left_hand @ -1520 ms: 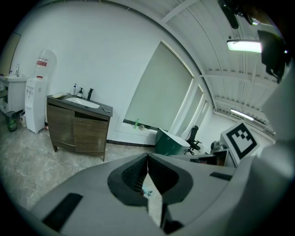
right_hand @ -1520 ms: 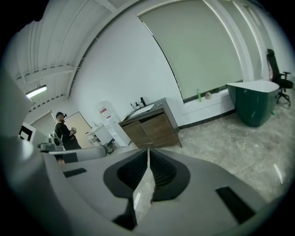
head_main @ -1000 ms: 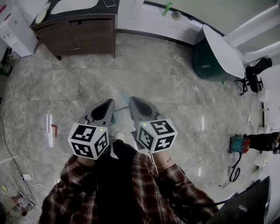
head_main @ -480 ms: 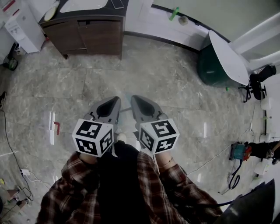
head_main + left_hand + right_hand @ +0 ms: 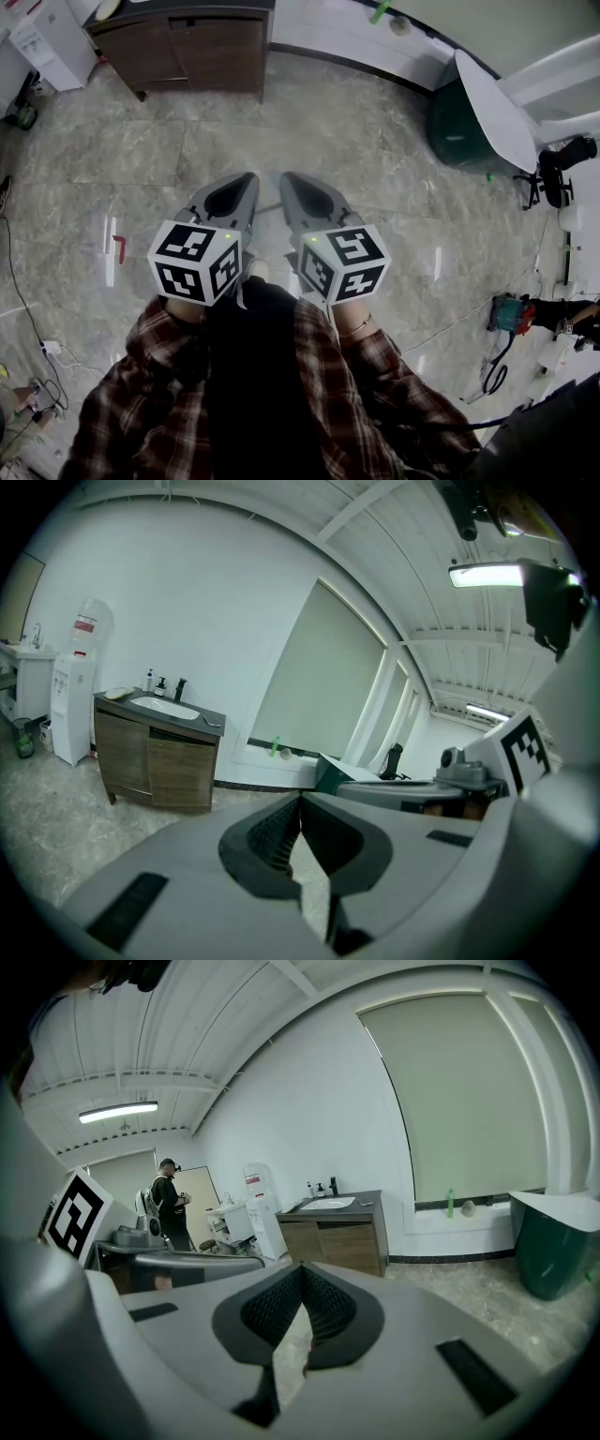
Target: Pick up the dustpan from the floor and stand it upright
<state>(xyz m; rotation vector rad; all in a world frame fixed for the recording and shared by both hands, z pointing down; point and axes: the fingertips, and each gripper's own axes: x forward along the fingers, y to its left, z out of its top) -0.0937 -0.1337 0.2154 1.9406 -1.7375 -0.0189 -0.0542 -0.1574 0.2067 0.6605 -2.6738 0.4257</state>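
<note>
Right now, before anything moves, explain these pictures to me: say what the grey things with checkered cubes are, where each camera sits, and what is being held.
A person in a plaid shirt holds two grey hand tools, each a two-jaw gripper. The head view comes from a camera on the person's head, looking steeply down: the left gripper and right gripper point out over the marble floor. The black-and-white cubes are parts of the grippers. The other two pictures come from cameras riding on each gripper, looking along its jaws. Both pairs of jaws are closed, with nothing between them. On the floor stand a wooden sink cabinet and a green bin. I can make out no dustpan in any view.
</note>
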